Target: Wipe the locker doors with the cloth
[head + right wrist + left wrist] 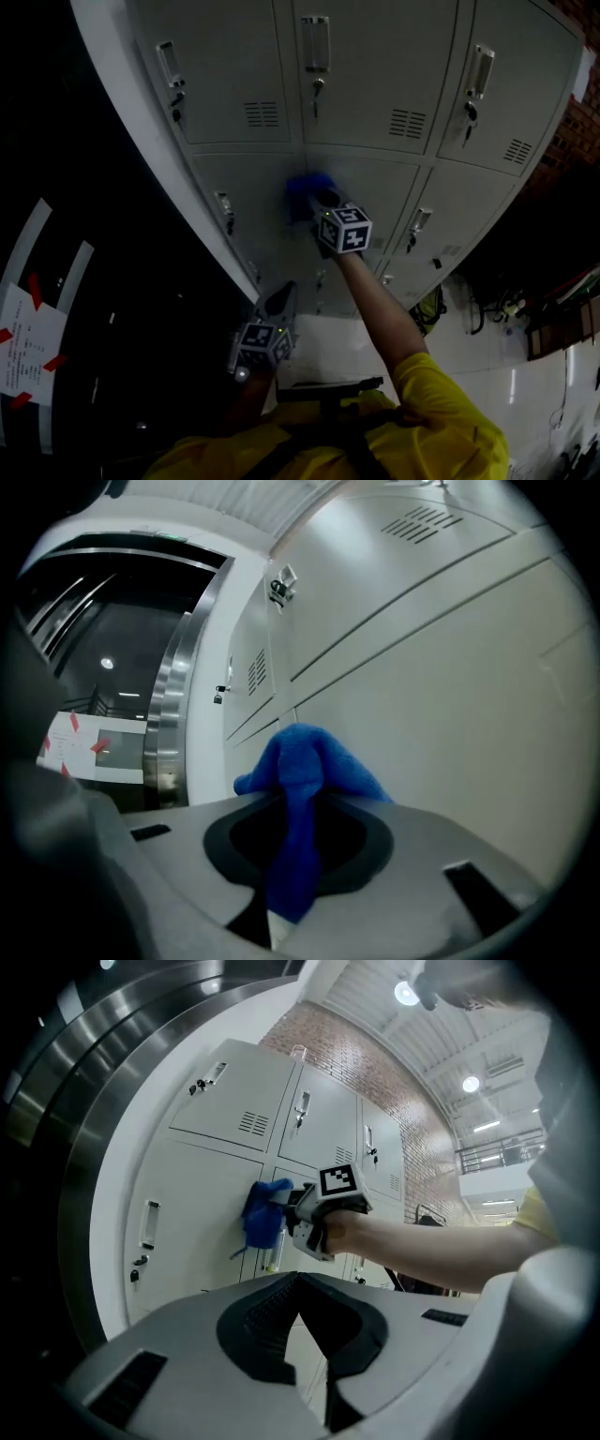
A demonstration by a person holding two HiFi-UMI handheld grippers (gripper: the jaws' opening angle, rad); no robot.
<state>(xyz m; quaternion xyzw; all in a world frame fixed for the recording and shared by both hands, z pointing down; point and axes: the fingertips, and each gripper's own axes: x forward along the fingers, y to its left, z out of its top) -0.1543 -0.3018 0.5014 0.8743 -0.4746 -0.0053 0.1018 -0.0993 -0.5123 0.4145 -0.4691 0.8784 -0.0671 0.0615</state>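
A bank of grey locker doors [375,56] fills the top of the head view. My right gripper [319,200] is shut on a blue cloth [304,190] and holds it against a middle-row door [384,183]. The right gripper view has the cloth [305,761] bunched between the jaws of the right gripper [298,803], with the door [469,696] close beyond. My left gripper [279,300] hangs lower, off the lockers, jaws together and holding nothing. The left gripper view looks past the left gripper [298,1279] up at the right gripper [298,1208] and the cloth [262,1213].
Handles and keyed locks [317,89] stick out from the doors. A dark steel-framed opening [84,1147] stands left of the lockers, with paper notices [23,342] beside it. A brick wall [572,122] and cables [506,305] lie at the right.
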